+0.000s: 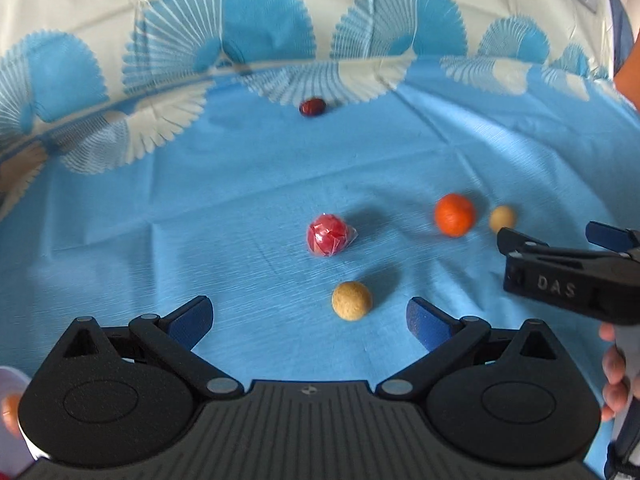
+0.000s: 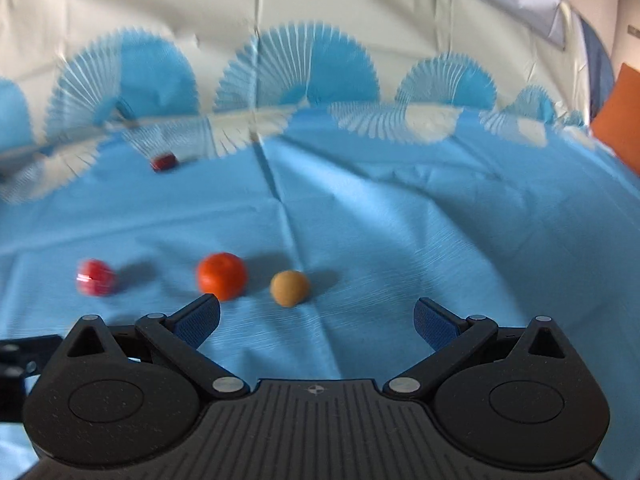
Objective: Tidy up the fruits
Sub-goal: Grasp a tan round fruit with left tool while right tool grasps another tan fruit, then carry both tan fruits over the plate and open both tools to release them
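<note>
Several fruits lie on a blue tablecloth (image 1: pixel 240 208). In the left wrist view a tan round fruit (image 1: pixel 351 301) sits just ahead of my open left gripper (image 1: pixel 310 320). Beyond it lies a red fruit in clear wrap (image 1: pixel 329 235), an orange (image 1: pixel 455 215) and a second tan fruit (image 1: pixel 502 218). A dark red fruit (image 1: pixel 312 107) rests far back. My right gripper (image 1: pixel 560 236) reaches in from the right, near the second tan fruit. In the right wrist view my right gripper (image 2: pixel 316 318) stands open and empty, with the orange (image 2: pixel 222 276), tan fruit (image 2: pixel 289 287) and wrapped red fruit (image 2: pixel 96 277) just ahead.
A white dish edge (image 1: pixel 12 420) with something orange in it shows at the lower left. A hand (image 1: pixel 614 376) holds the right gripper's handle. The cloth (image 2: pixel 400 220) has white fan patterns along its far border. An orange object (image 2: pixel 620 120) stands at the far right.
</note>
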A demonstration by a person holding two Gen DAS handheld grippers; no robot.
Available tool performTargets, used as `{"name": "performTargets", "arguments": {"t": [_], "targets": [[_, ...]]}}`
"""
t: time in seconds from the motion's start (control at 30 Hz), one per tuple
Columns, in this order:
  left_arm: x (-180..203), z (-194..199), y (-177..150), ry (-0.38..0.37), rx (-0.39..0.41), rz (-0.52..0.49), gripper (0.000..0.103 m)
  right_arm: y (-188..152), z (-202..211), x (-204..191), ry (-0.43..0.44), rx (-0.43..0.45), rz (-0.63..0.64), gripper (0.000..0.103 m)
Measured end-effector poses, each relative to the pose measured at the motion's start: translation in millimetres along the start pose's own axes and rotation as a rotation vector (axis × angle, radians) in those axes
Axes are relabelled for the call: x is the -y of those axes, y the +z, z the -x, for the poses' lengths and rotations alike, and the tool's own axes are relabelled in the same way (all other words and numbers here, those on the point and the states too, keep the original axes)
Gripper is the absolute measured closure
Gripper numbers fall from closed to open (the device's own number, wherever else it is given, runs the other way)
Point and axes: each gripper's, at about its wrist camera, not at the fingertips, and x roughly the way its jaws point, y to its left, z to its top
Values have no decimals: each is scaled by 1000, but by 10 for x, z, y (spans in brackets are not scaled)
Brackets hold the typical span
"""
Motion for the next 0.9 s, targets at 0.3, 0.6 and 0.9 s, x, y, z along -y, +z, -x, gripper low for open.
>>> {"name": "performTargets", "arguments": {"t": [0.3, 0.6, 0.9], "targets": [[-98, -357, -96, -9, -35, 30, 0, -131, -491, -13, -14, 54, 16, 1], [-14, 26, -98, -112, 50, -5, 76, -82, -326, -114, -14, 64, 80, 75], [-343, 1012, -235, -80, 96, 48, 76, -23, 833, -178, 83, 154, -1, 75]]}}
